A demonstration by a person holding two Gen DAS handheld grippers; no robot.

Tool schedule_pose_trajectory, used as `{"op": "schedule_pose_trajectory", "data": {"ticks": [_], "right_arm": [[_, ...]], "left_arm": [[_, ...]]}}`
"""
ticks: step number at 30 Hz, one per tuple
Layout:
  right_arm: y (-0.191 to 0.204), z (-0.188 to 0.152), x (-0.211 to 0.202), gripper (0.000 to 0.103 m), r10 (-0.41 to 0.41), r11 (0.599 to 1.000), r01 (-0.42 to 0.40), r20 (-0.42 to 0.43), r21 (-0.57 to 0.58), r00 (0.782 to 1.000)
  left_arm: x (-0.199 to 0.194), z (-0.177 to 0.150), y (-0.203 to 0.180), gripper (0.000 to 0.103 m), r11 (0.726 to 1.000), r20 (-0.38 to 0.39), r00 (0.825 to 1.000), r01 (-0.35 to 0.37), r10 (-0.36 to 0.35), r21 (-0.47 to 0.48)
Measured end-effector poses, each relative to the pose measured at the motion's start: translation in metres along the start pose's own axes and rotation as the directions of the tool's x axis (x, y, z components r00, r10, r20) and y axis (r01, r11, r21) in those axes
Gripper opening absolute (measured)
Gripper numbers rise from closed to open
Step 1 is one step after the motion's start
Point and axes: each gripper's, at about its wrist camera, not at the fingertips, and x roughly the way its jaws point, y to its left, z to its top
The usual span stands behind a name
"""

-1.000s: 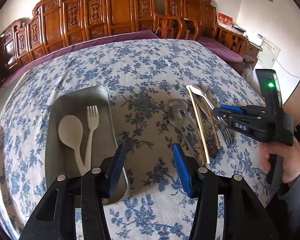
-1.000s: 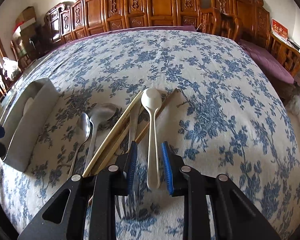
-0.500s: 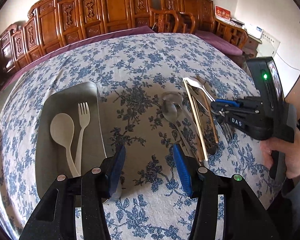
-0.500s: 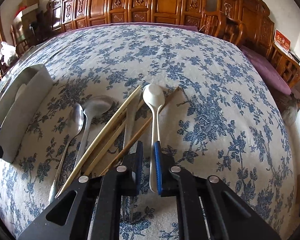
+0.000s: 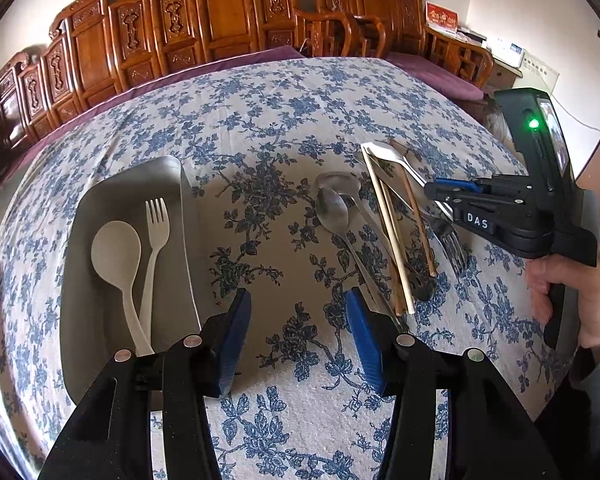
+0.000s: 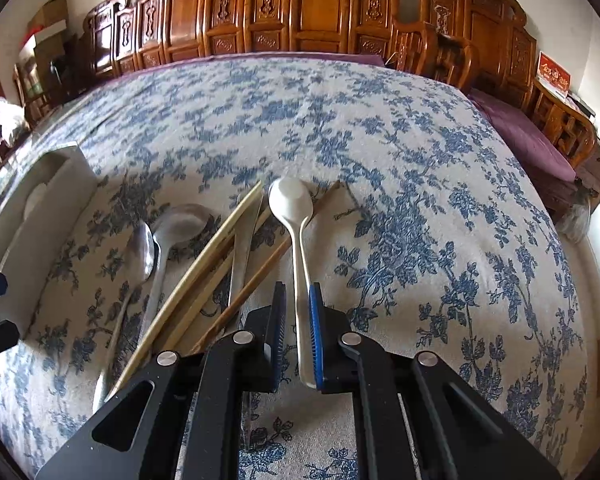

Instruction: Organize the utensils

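A grey metal tray (image 5: 108,188) on the left holds a cream plastic spoon (image 5: 116,248) and a cream plastic fork (image 5: 156,220). My left gripper (image 5: 296,320) is open and empty, low over the cloth just right of the tray. To the right lie two metal spoons (image 5: 332,204), bamboo chopsticks (image 5: 388,232) and a metal fork (image 5: 452,244). My right gripper (image 6: 297,312) is shut on the handle of a white spoon (image 6: 292,200), lifted slightly; it also shows in the left wrist view (image 5: 452,192). The tray's wall (image 6: 52,196) shows at the left of the right wrist view.
A blue-flowered tablecloth (image 6: 380,128) covers the table. Carved wooden chairs (image 5: 220,12) line the far edge. A purple-cushioned bench (image 6: 532,140) stands to the right. Metal spoons (image 6: 160,240) and chopsticks (image 6: 212,256) lie left of the right gripper.
My right gripper has closed from open onto the white spoon's handle and lifted it slightly. My left gripper has drifted a little right, away from the tray, staying open.
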Motion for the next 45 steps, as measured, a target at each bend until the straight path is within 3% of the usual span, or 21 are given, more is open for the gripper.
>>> {"op": "schedule_pose_trajectory", "data": {"ticks": [11, 16, 22, 38, 45], "right_arm": [[0.006, -0.002, 0.007, 0.015, -0.077, 0.995, 0.075, -0.021, -0.059, 0.997], [-0.011, 0.000, 0.007, 0.014, -0.026, 0.999, 0.027, -0.031, 0.020, 0.999], [-0.028, 0.003, -0.008, 0.012, 0.012, 0.994, -0.013, 0.013, 0.106, 1.000], [-0.032, 0.006, -0.021, 0.012, 0.074, 0.987, -0.081, 0.056, 0.137, 0.996], [-0.034, 0.007, -0.024, 0.012, 0.107, 0.981, -0.117, 0.069, 0.155, 0.992]], "left_arm": [[0.012, -0.003, -0.010, 0.047, 1.000, -0.022, 1.000, -0.008, 0.009, 0.024], [0.020, -0.003, -0.015, 0.047, 0.999, -0.037, 0.999, -0.011, 0.012, 0.032], [0.029, -0.003, -0.023, 0.047, 0.999, -0.051, 0.999, -0.006, 0.007, 0.036], [0.074, 0.030, -0.028, 0.047, 0.999, -0.086, 0.996, 0.017, -0.020, -0.038], [0.091, 0.061, -0.007, 0.047, 0.991, -0.078, 0.997, 0.017, -0.027, -0.132]]}}
